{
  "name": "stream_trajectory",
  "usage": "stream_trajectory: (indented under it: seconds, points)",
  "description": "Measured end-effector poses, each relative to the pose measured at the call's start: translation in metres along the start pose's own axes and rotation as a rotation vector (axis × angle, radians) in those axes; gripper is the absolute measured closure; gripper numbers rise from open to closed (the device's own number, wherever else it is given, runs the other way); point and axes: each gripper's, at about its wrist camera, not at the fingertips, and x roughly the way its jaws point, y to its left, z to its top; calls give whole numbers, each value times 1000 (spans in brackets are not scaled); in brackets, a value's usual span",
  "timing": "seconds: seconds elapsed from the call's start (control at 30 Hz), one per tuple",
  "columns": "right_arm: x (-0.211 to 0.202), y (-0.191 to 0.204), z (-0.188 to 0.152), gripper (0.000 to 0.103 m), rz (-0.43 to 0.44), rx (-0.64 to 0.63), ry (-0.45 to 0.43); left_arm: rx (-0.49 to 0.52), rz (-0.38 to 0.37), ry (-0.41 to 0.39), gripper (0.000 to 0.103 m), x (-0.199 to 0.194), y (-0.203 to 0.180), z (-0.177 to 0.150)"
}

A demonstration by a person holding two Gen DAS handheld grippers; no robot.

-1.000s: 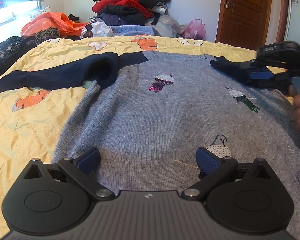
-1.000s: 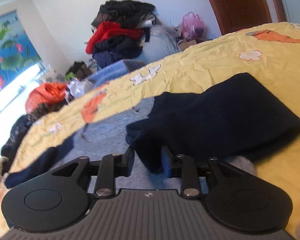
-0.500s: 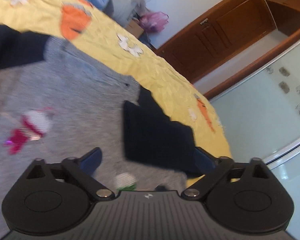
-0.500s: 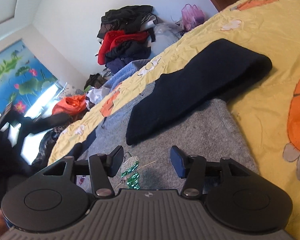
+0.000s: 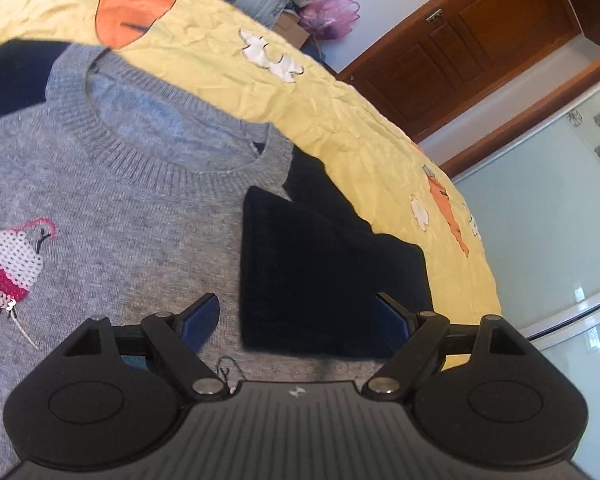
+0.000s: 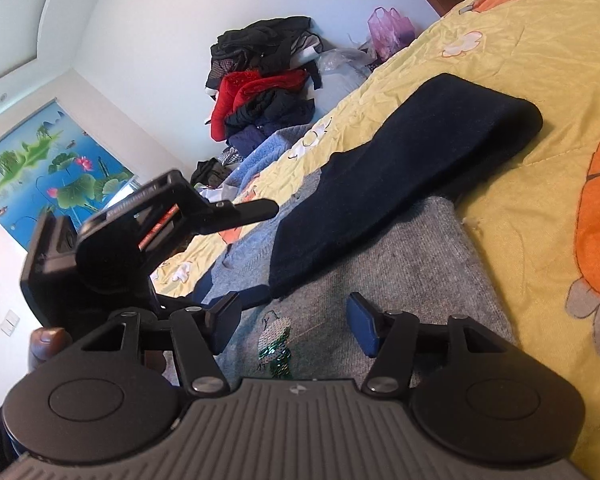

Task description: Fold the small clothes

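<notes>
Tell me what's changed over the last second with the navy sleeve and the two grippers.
The right gripper let go of the navy sleeve, which now lies folded across the grey sweater. The left gripper swung toward that sleeve, open around its end. The sweater stayed flat on the yellow bedspread.

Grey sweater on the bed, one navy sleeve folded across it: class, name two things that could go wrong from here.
1. The navy sleeve lies loose on the grey sweater, and both the left gripper and right gripper are open, so it may slide back.
2. The sequin patch sits between the right gripper's fingers; closing there might snag it.
</notes>
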Motion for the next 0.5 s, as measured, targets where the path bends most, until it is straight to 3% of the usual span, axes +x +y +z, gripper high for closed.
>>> stream_trajectory:
  seconds: [0.07, 0.1, 0.13, 0.23, 0.5]
  points:
    - [0, 0, 1, 40, 2, 3, -1, 6, -4, 0, 20, 3, -1, 2]
    - [1, 0, 1, 40, 2, 2, -1, 13, -2, -3, 29, 5, -2, 2]
    - [1, 0, 1, 40, 1, 1, -1, 18, -1, 8, 58, 9, -4, 3]
    - [2, 0, 1, 41, 0, 0, -3, 29, 47, 33, 90, 19, -6, 6]
    - [2, -1, 1, 41, 0, -3, -5, 201, 97, -116, 96, -20, -28, 20]
